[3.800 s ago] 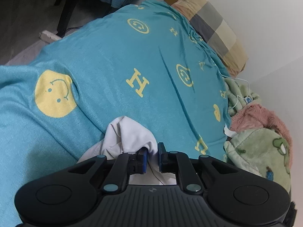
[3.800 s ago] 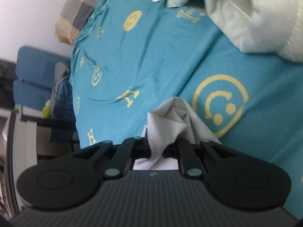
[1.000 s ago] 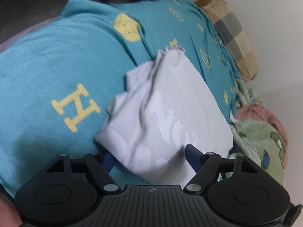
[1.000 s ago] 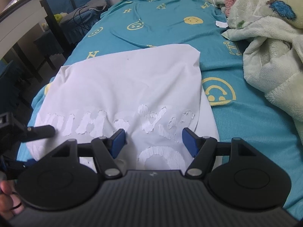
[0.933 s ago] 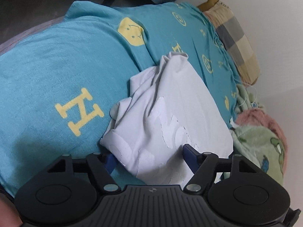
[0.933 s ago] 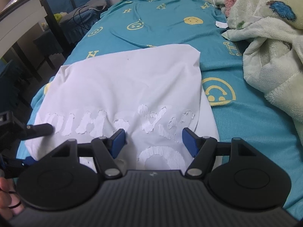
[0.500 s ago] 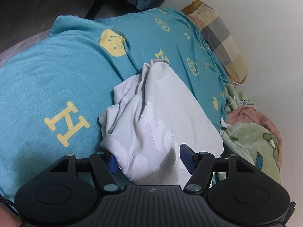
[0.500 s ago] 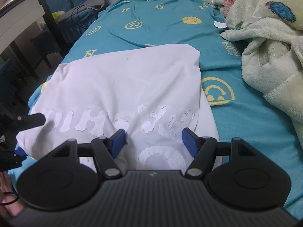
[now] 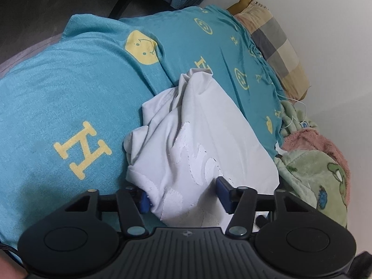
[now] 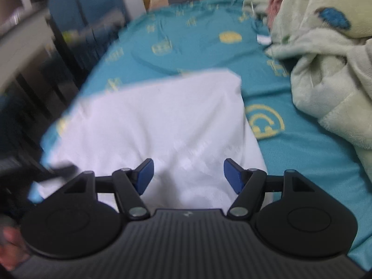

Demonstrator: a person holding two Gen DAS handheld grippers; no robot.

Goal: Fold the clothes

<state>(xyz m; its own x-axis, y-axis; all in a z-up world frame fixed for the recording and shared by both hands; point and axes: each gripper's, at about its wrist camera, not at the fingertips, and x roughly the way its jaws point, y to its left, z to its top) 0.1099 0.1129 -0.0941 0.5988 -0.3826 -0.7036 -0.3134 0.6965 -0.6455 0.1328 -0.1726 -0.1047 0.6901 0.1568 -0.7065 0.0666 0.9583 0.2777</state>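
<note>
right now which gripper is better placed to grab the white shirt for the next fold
Left. The left gripper is closing with the bunched edge of the white shirt between its fingers; the right gripper hangs wide open above flat cloth.

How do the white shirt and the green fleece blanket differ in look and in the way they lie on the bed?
The white shirt is thin, smooth and spread fairly flat; the green fleece blanket is thick, fluffy and heaped. The shirt bears white lettering; the blanket has coloured cartoon patches. Both rest on the teal bedspread.
</note>
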